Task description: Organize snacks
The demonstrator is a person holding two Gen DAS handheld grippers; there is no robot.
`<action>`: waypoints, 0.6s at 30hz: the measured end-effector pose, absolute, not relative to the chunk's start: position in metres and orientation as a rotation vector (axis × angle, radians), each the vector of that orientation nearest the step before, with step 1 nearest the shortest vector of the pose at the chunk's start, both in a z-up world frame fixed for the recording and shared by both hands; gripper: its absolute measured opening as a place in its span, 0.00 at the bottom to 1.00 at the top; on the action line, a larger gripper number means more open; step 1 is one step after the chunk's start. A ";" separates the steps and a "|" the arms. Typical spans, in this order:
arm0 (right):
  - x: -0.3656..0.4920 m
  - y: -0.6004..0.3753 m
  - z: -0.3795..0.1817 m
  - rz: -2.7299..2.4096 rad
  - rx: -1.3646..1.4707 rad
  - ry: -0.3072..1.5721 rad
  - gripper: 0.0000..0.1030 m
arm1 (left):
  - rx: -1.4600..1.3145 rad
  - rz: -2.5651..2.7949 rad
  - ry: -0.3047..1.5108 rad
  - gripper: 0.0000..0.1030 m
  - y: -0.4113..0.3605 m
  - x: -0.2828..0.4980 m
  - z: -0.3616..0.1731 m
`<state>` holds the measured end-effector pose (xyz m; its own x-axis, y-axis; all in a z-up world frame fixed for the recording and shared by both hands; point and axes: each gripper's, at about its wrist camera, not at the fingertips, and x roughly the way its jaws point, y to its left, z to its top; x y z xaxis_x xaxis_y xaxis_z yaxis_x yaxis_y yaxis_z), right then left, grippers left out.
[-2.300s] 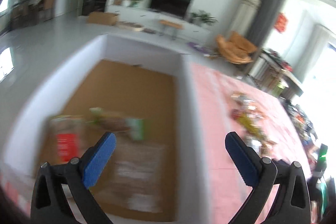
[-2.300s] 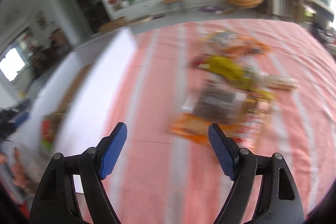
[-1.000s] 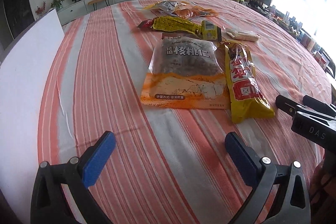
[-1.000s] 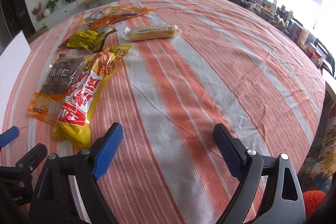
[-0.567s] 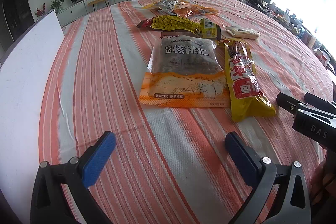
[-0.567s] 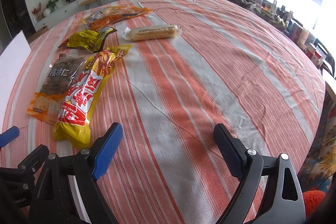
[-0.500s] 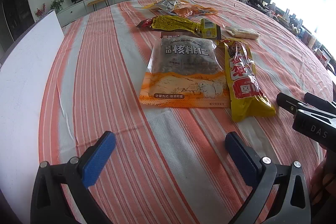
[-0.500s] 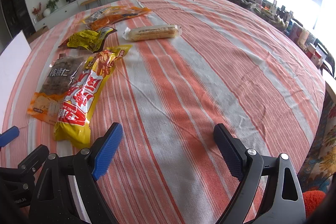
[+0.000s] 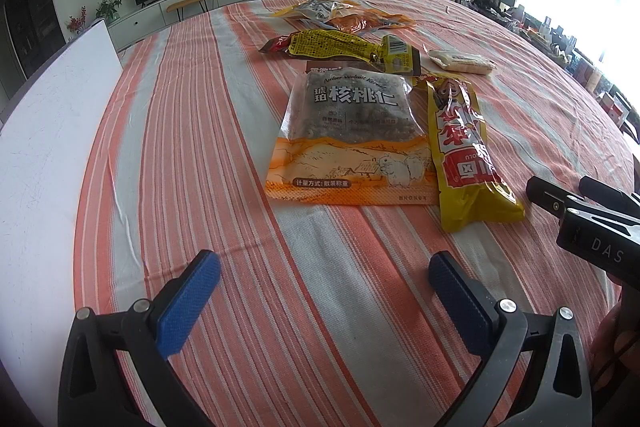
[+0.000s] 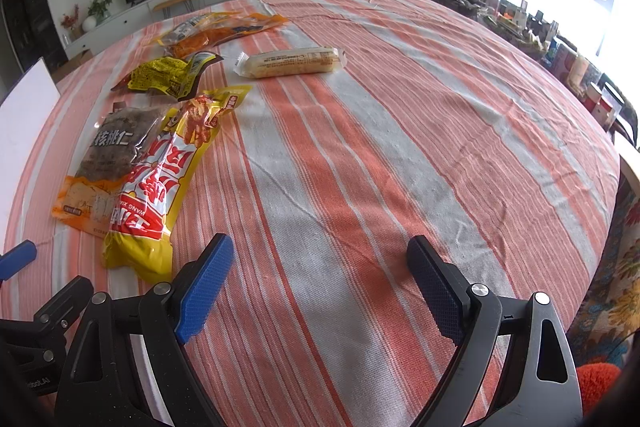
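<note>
Several snack packs lie on the striped tablecloth (image 9: 192,131). An orange-and-clear walnut bag (image 9: 352,135) lies flat ahead of my left gripper (image 9: 320,275), which is open and empty. A long yellow-and-red pack (image 9: 464,147) lies to its right, also in the right wrist view (image 10: 160,183). My right gripper (image 10: 320,267) is open and empty, to the right of that pack. Farther off lie a yellow pack (image 9: 340,47), a pale roll pack (image 10: 292,61) and orange bags (image 10: 224,29).
The white wall of a box (image 9: 44,131) stands along the table's left side. The right gripper's body (image 9: 592,223) shows at the right edge of the left wrist view. Chairs and cluttered shelves (image 10: 560,55) line the table's far right edge.
Both grippers swung from the box to face the snack packs early on. Over the last second nothing has visibly moved.
</note>
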<state>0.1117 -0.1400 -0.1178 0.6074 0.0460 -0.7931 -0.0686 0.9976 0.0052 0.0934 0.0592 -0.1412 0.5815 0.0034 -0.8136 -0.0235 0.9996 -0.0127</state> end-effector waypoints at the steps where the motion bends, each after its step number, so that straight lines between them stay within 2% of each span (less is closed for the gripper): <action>1: 0.112 -0.139 -0.118 0.066 -0.027 0.916 0.88 | -0.023 0.016 0.950 1.00 0.059 0.093 -0.141; 18: 0.111 -0.140 -0.117 0.065 -0.027 0.915 0.88 | -0.023 0.017 0.950 1.00 0.059 0.093 -0.141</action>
<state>0.1113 -0.1397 -0.1175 0.6079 0.0450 -0.7927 -0.0681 0.9977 0.0044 0.0934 0.0592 -0.1412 0.5813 0.0040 -0.8137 -0.0244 0.9996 -0.0125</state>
